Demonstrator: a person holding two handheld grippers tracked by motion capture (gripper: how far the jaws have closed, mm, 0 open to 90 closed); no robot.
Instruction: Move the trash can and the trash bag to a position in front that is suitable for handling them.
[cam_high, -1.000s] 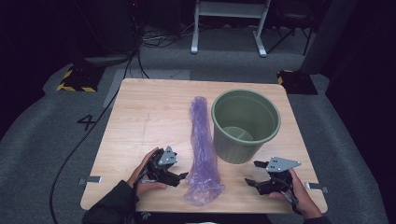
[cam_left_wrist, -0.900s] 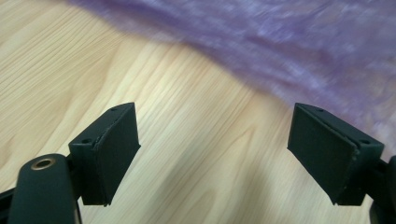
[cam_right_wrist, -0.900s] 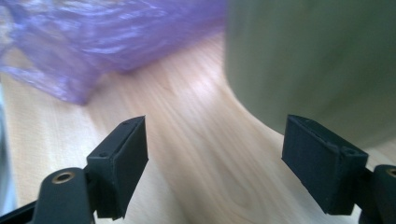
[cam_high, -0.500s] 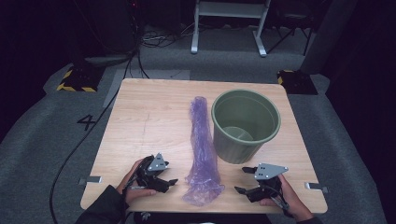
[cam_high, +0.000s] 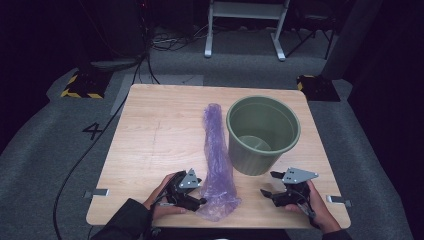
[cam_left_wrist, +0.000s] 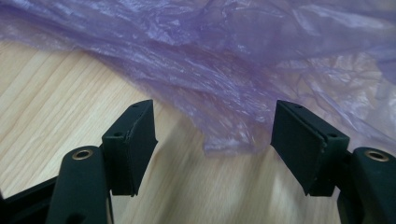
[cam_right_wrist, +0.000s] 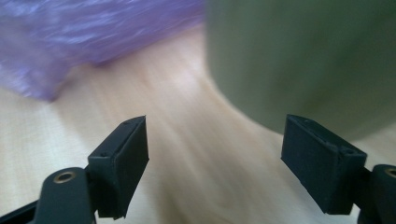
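We see the bag (cam_high: 216, 159), a long crumpled purple plastic one, lying flat on the table (cam_high: 150, 135) and running from 12 o'clock down to 6 o'clock, a little right of the table's middle. Its near end spreads wide close to the front edge. The bucket (cam_high: 263, 134) stands upright just beside the bag at 3 o'clock of it, green and open-topped, apart from both grippers.

Our left gripper (cam_high: 200, 202) lies low at 9 o'clock of the bag's near end, held in the left hand (cam_high: 165, 197), its tips at the plastic's edge. In the left gripper view the bag (cam_left_wrist: 243, 70) hangs across the top, and one loose fold dips down between the two black jaws. The jaws have just been closing, yet they stand apart, and neither pad presses on the film, so we call this gripper released, with the bag's edge in its gap but not gripped.

Our right gripper (cam_high: 267, 193) sits at 5 o'clock of the bucket, near the front right corner, in the right hand (cam_high: 312, 207). In the right gripper view its jaws stand wide over bare wood, the bucket (cam_right_wrist: 299, 60) looming at 1 o'clock and the bag (cam_right_wrist: 93, 32) at 11 o'clock. It is released too, holding nothing.
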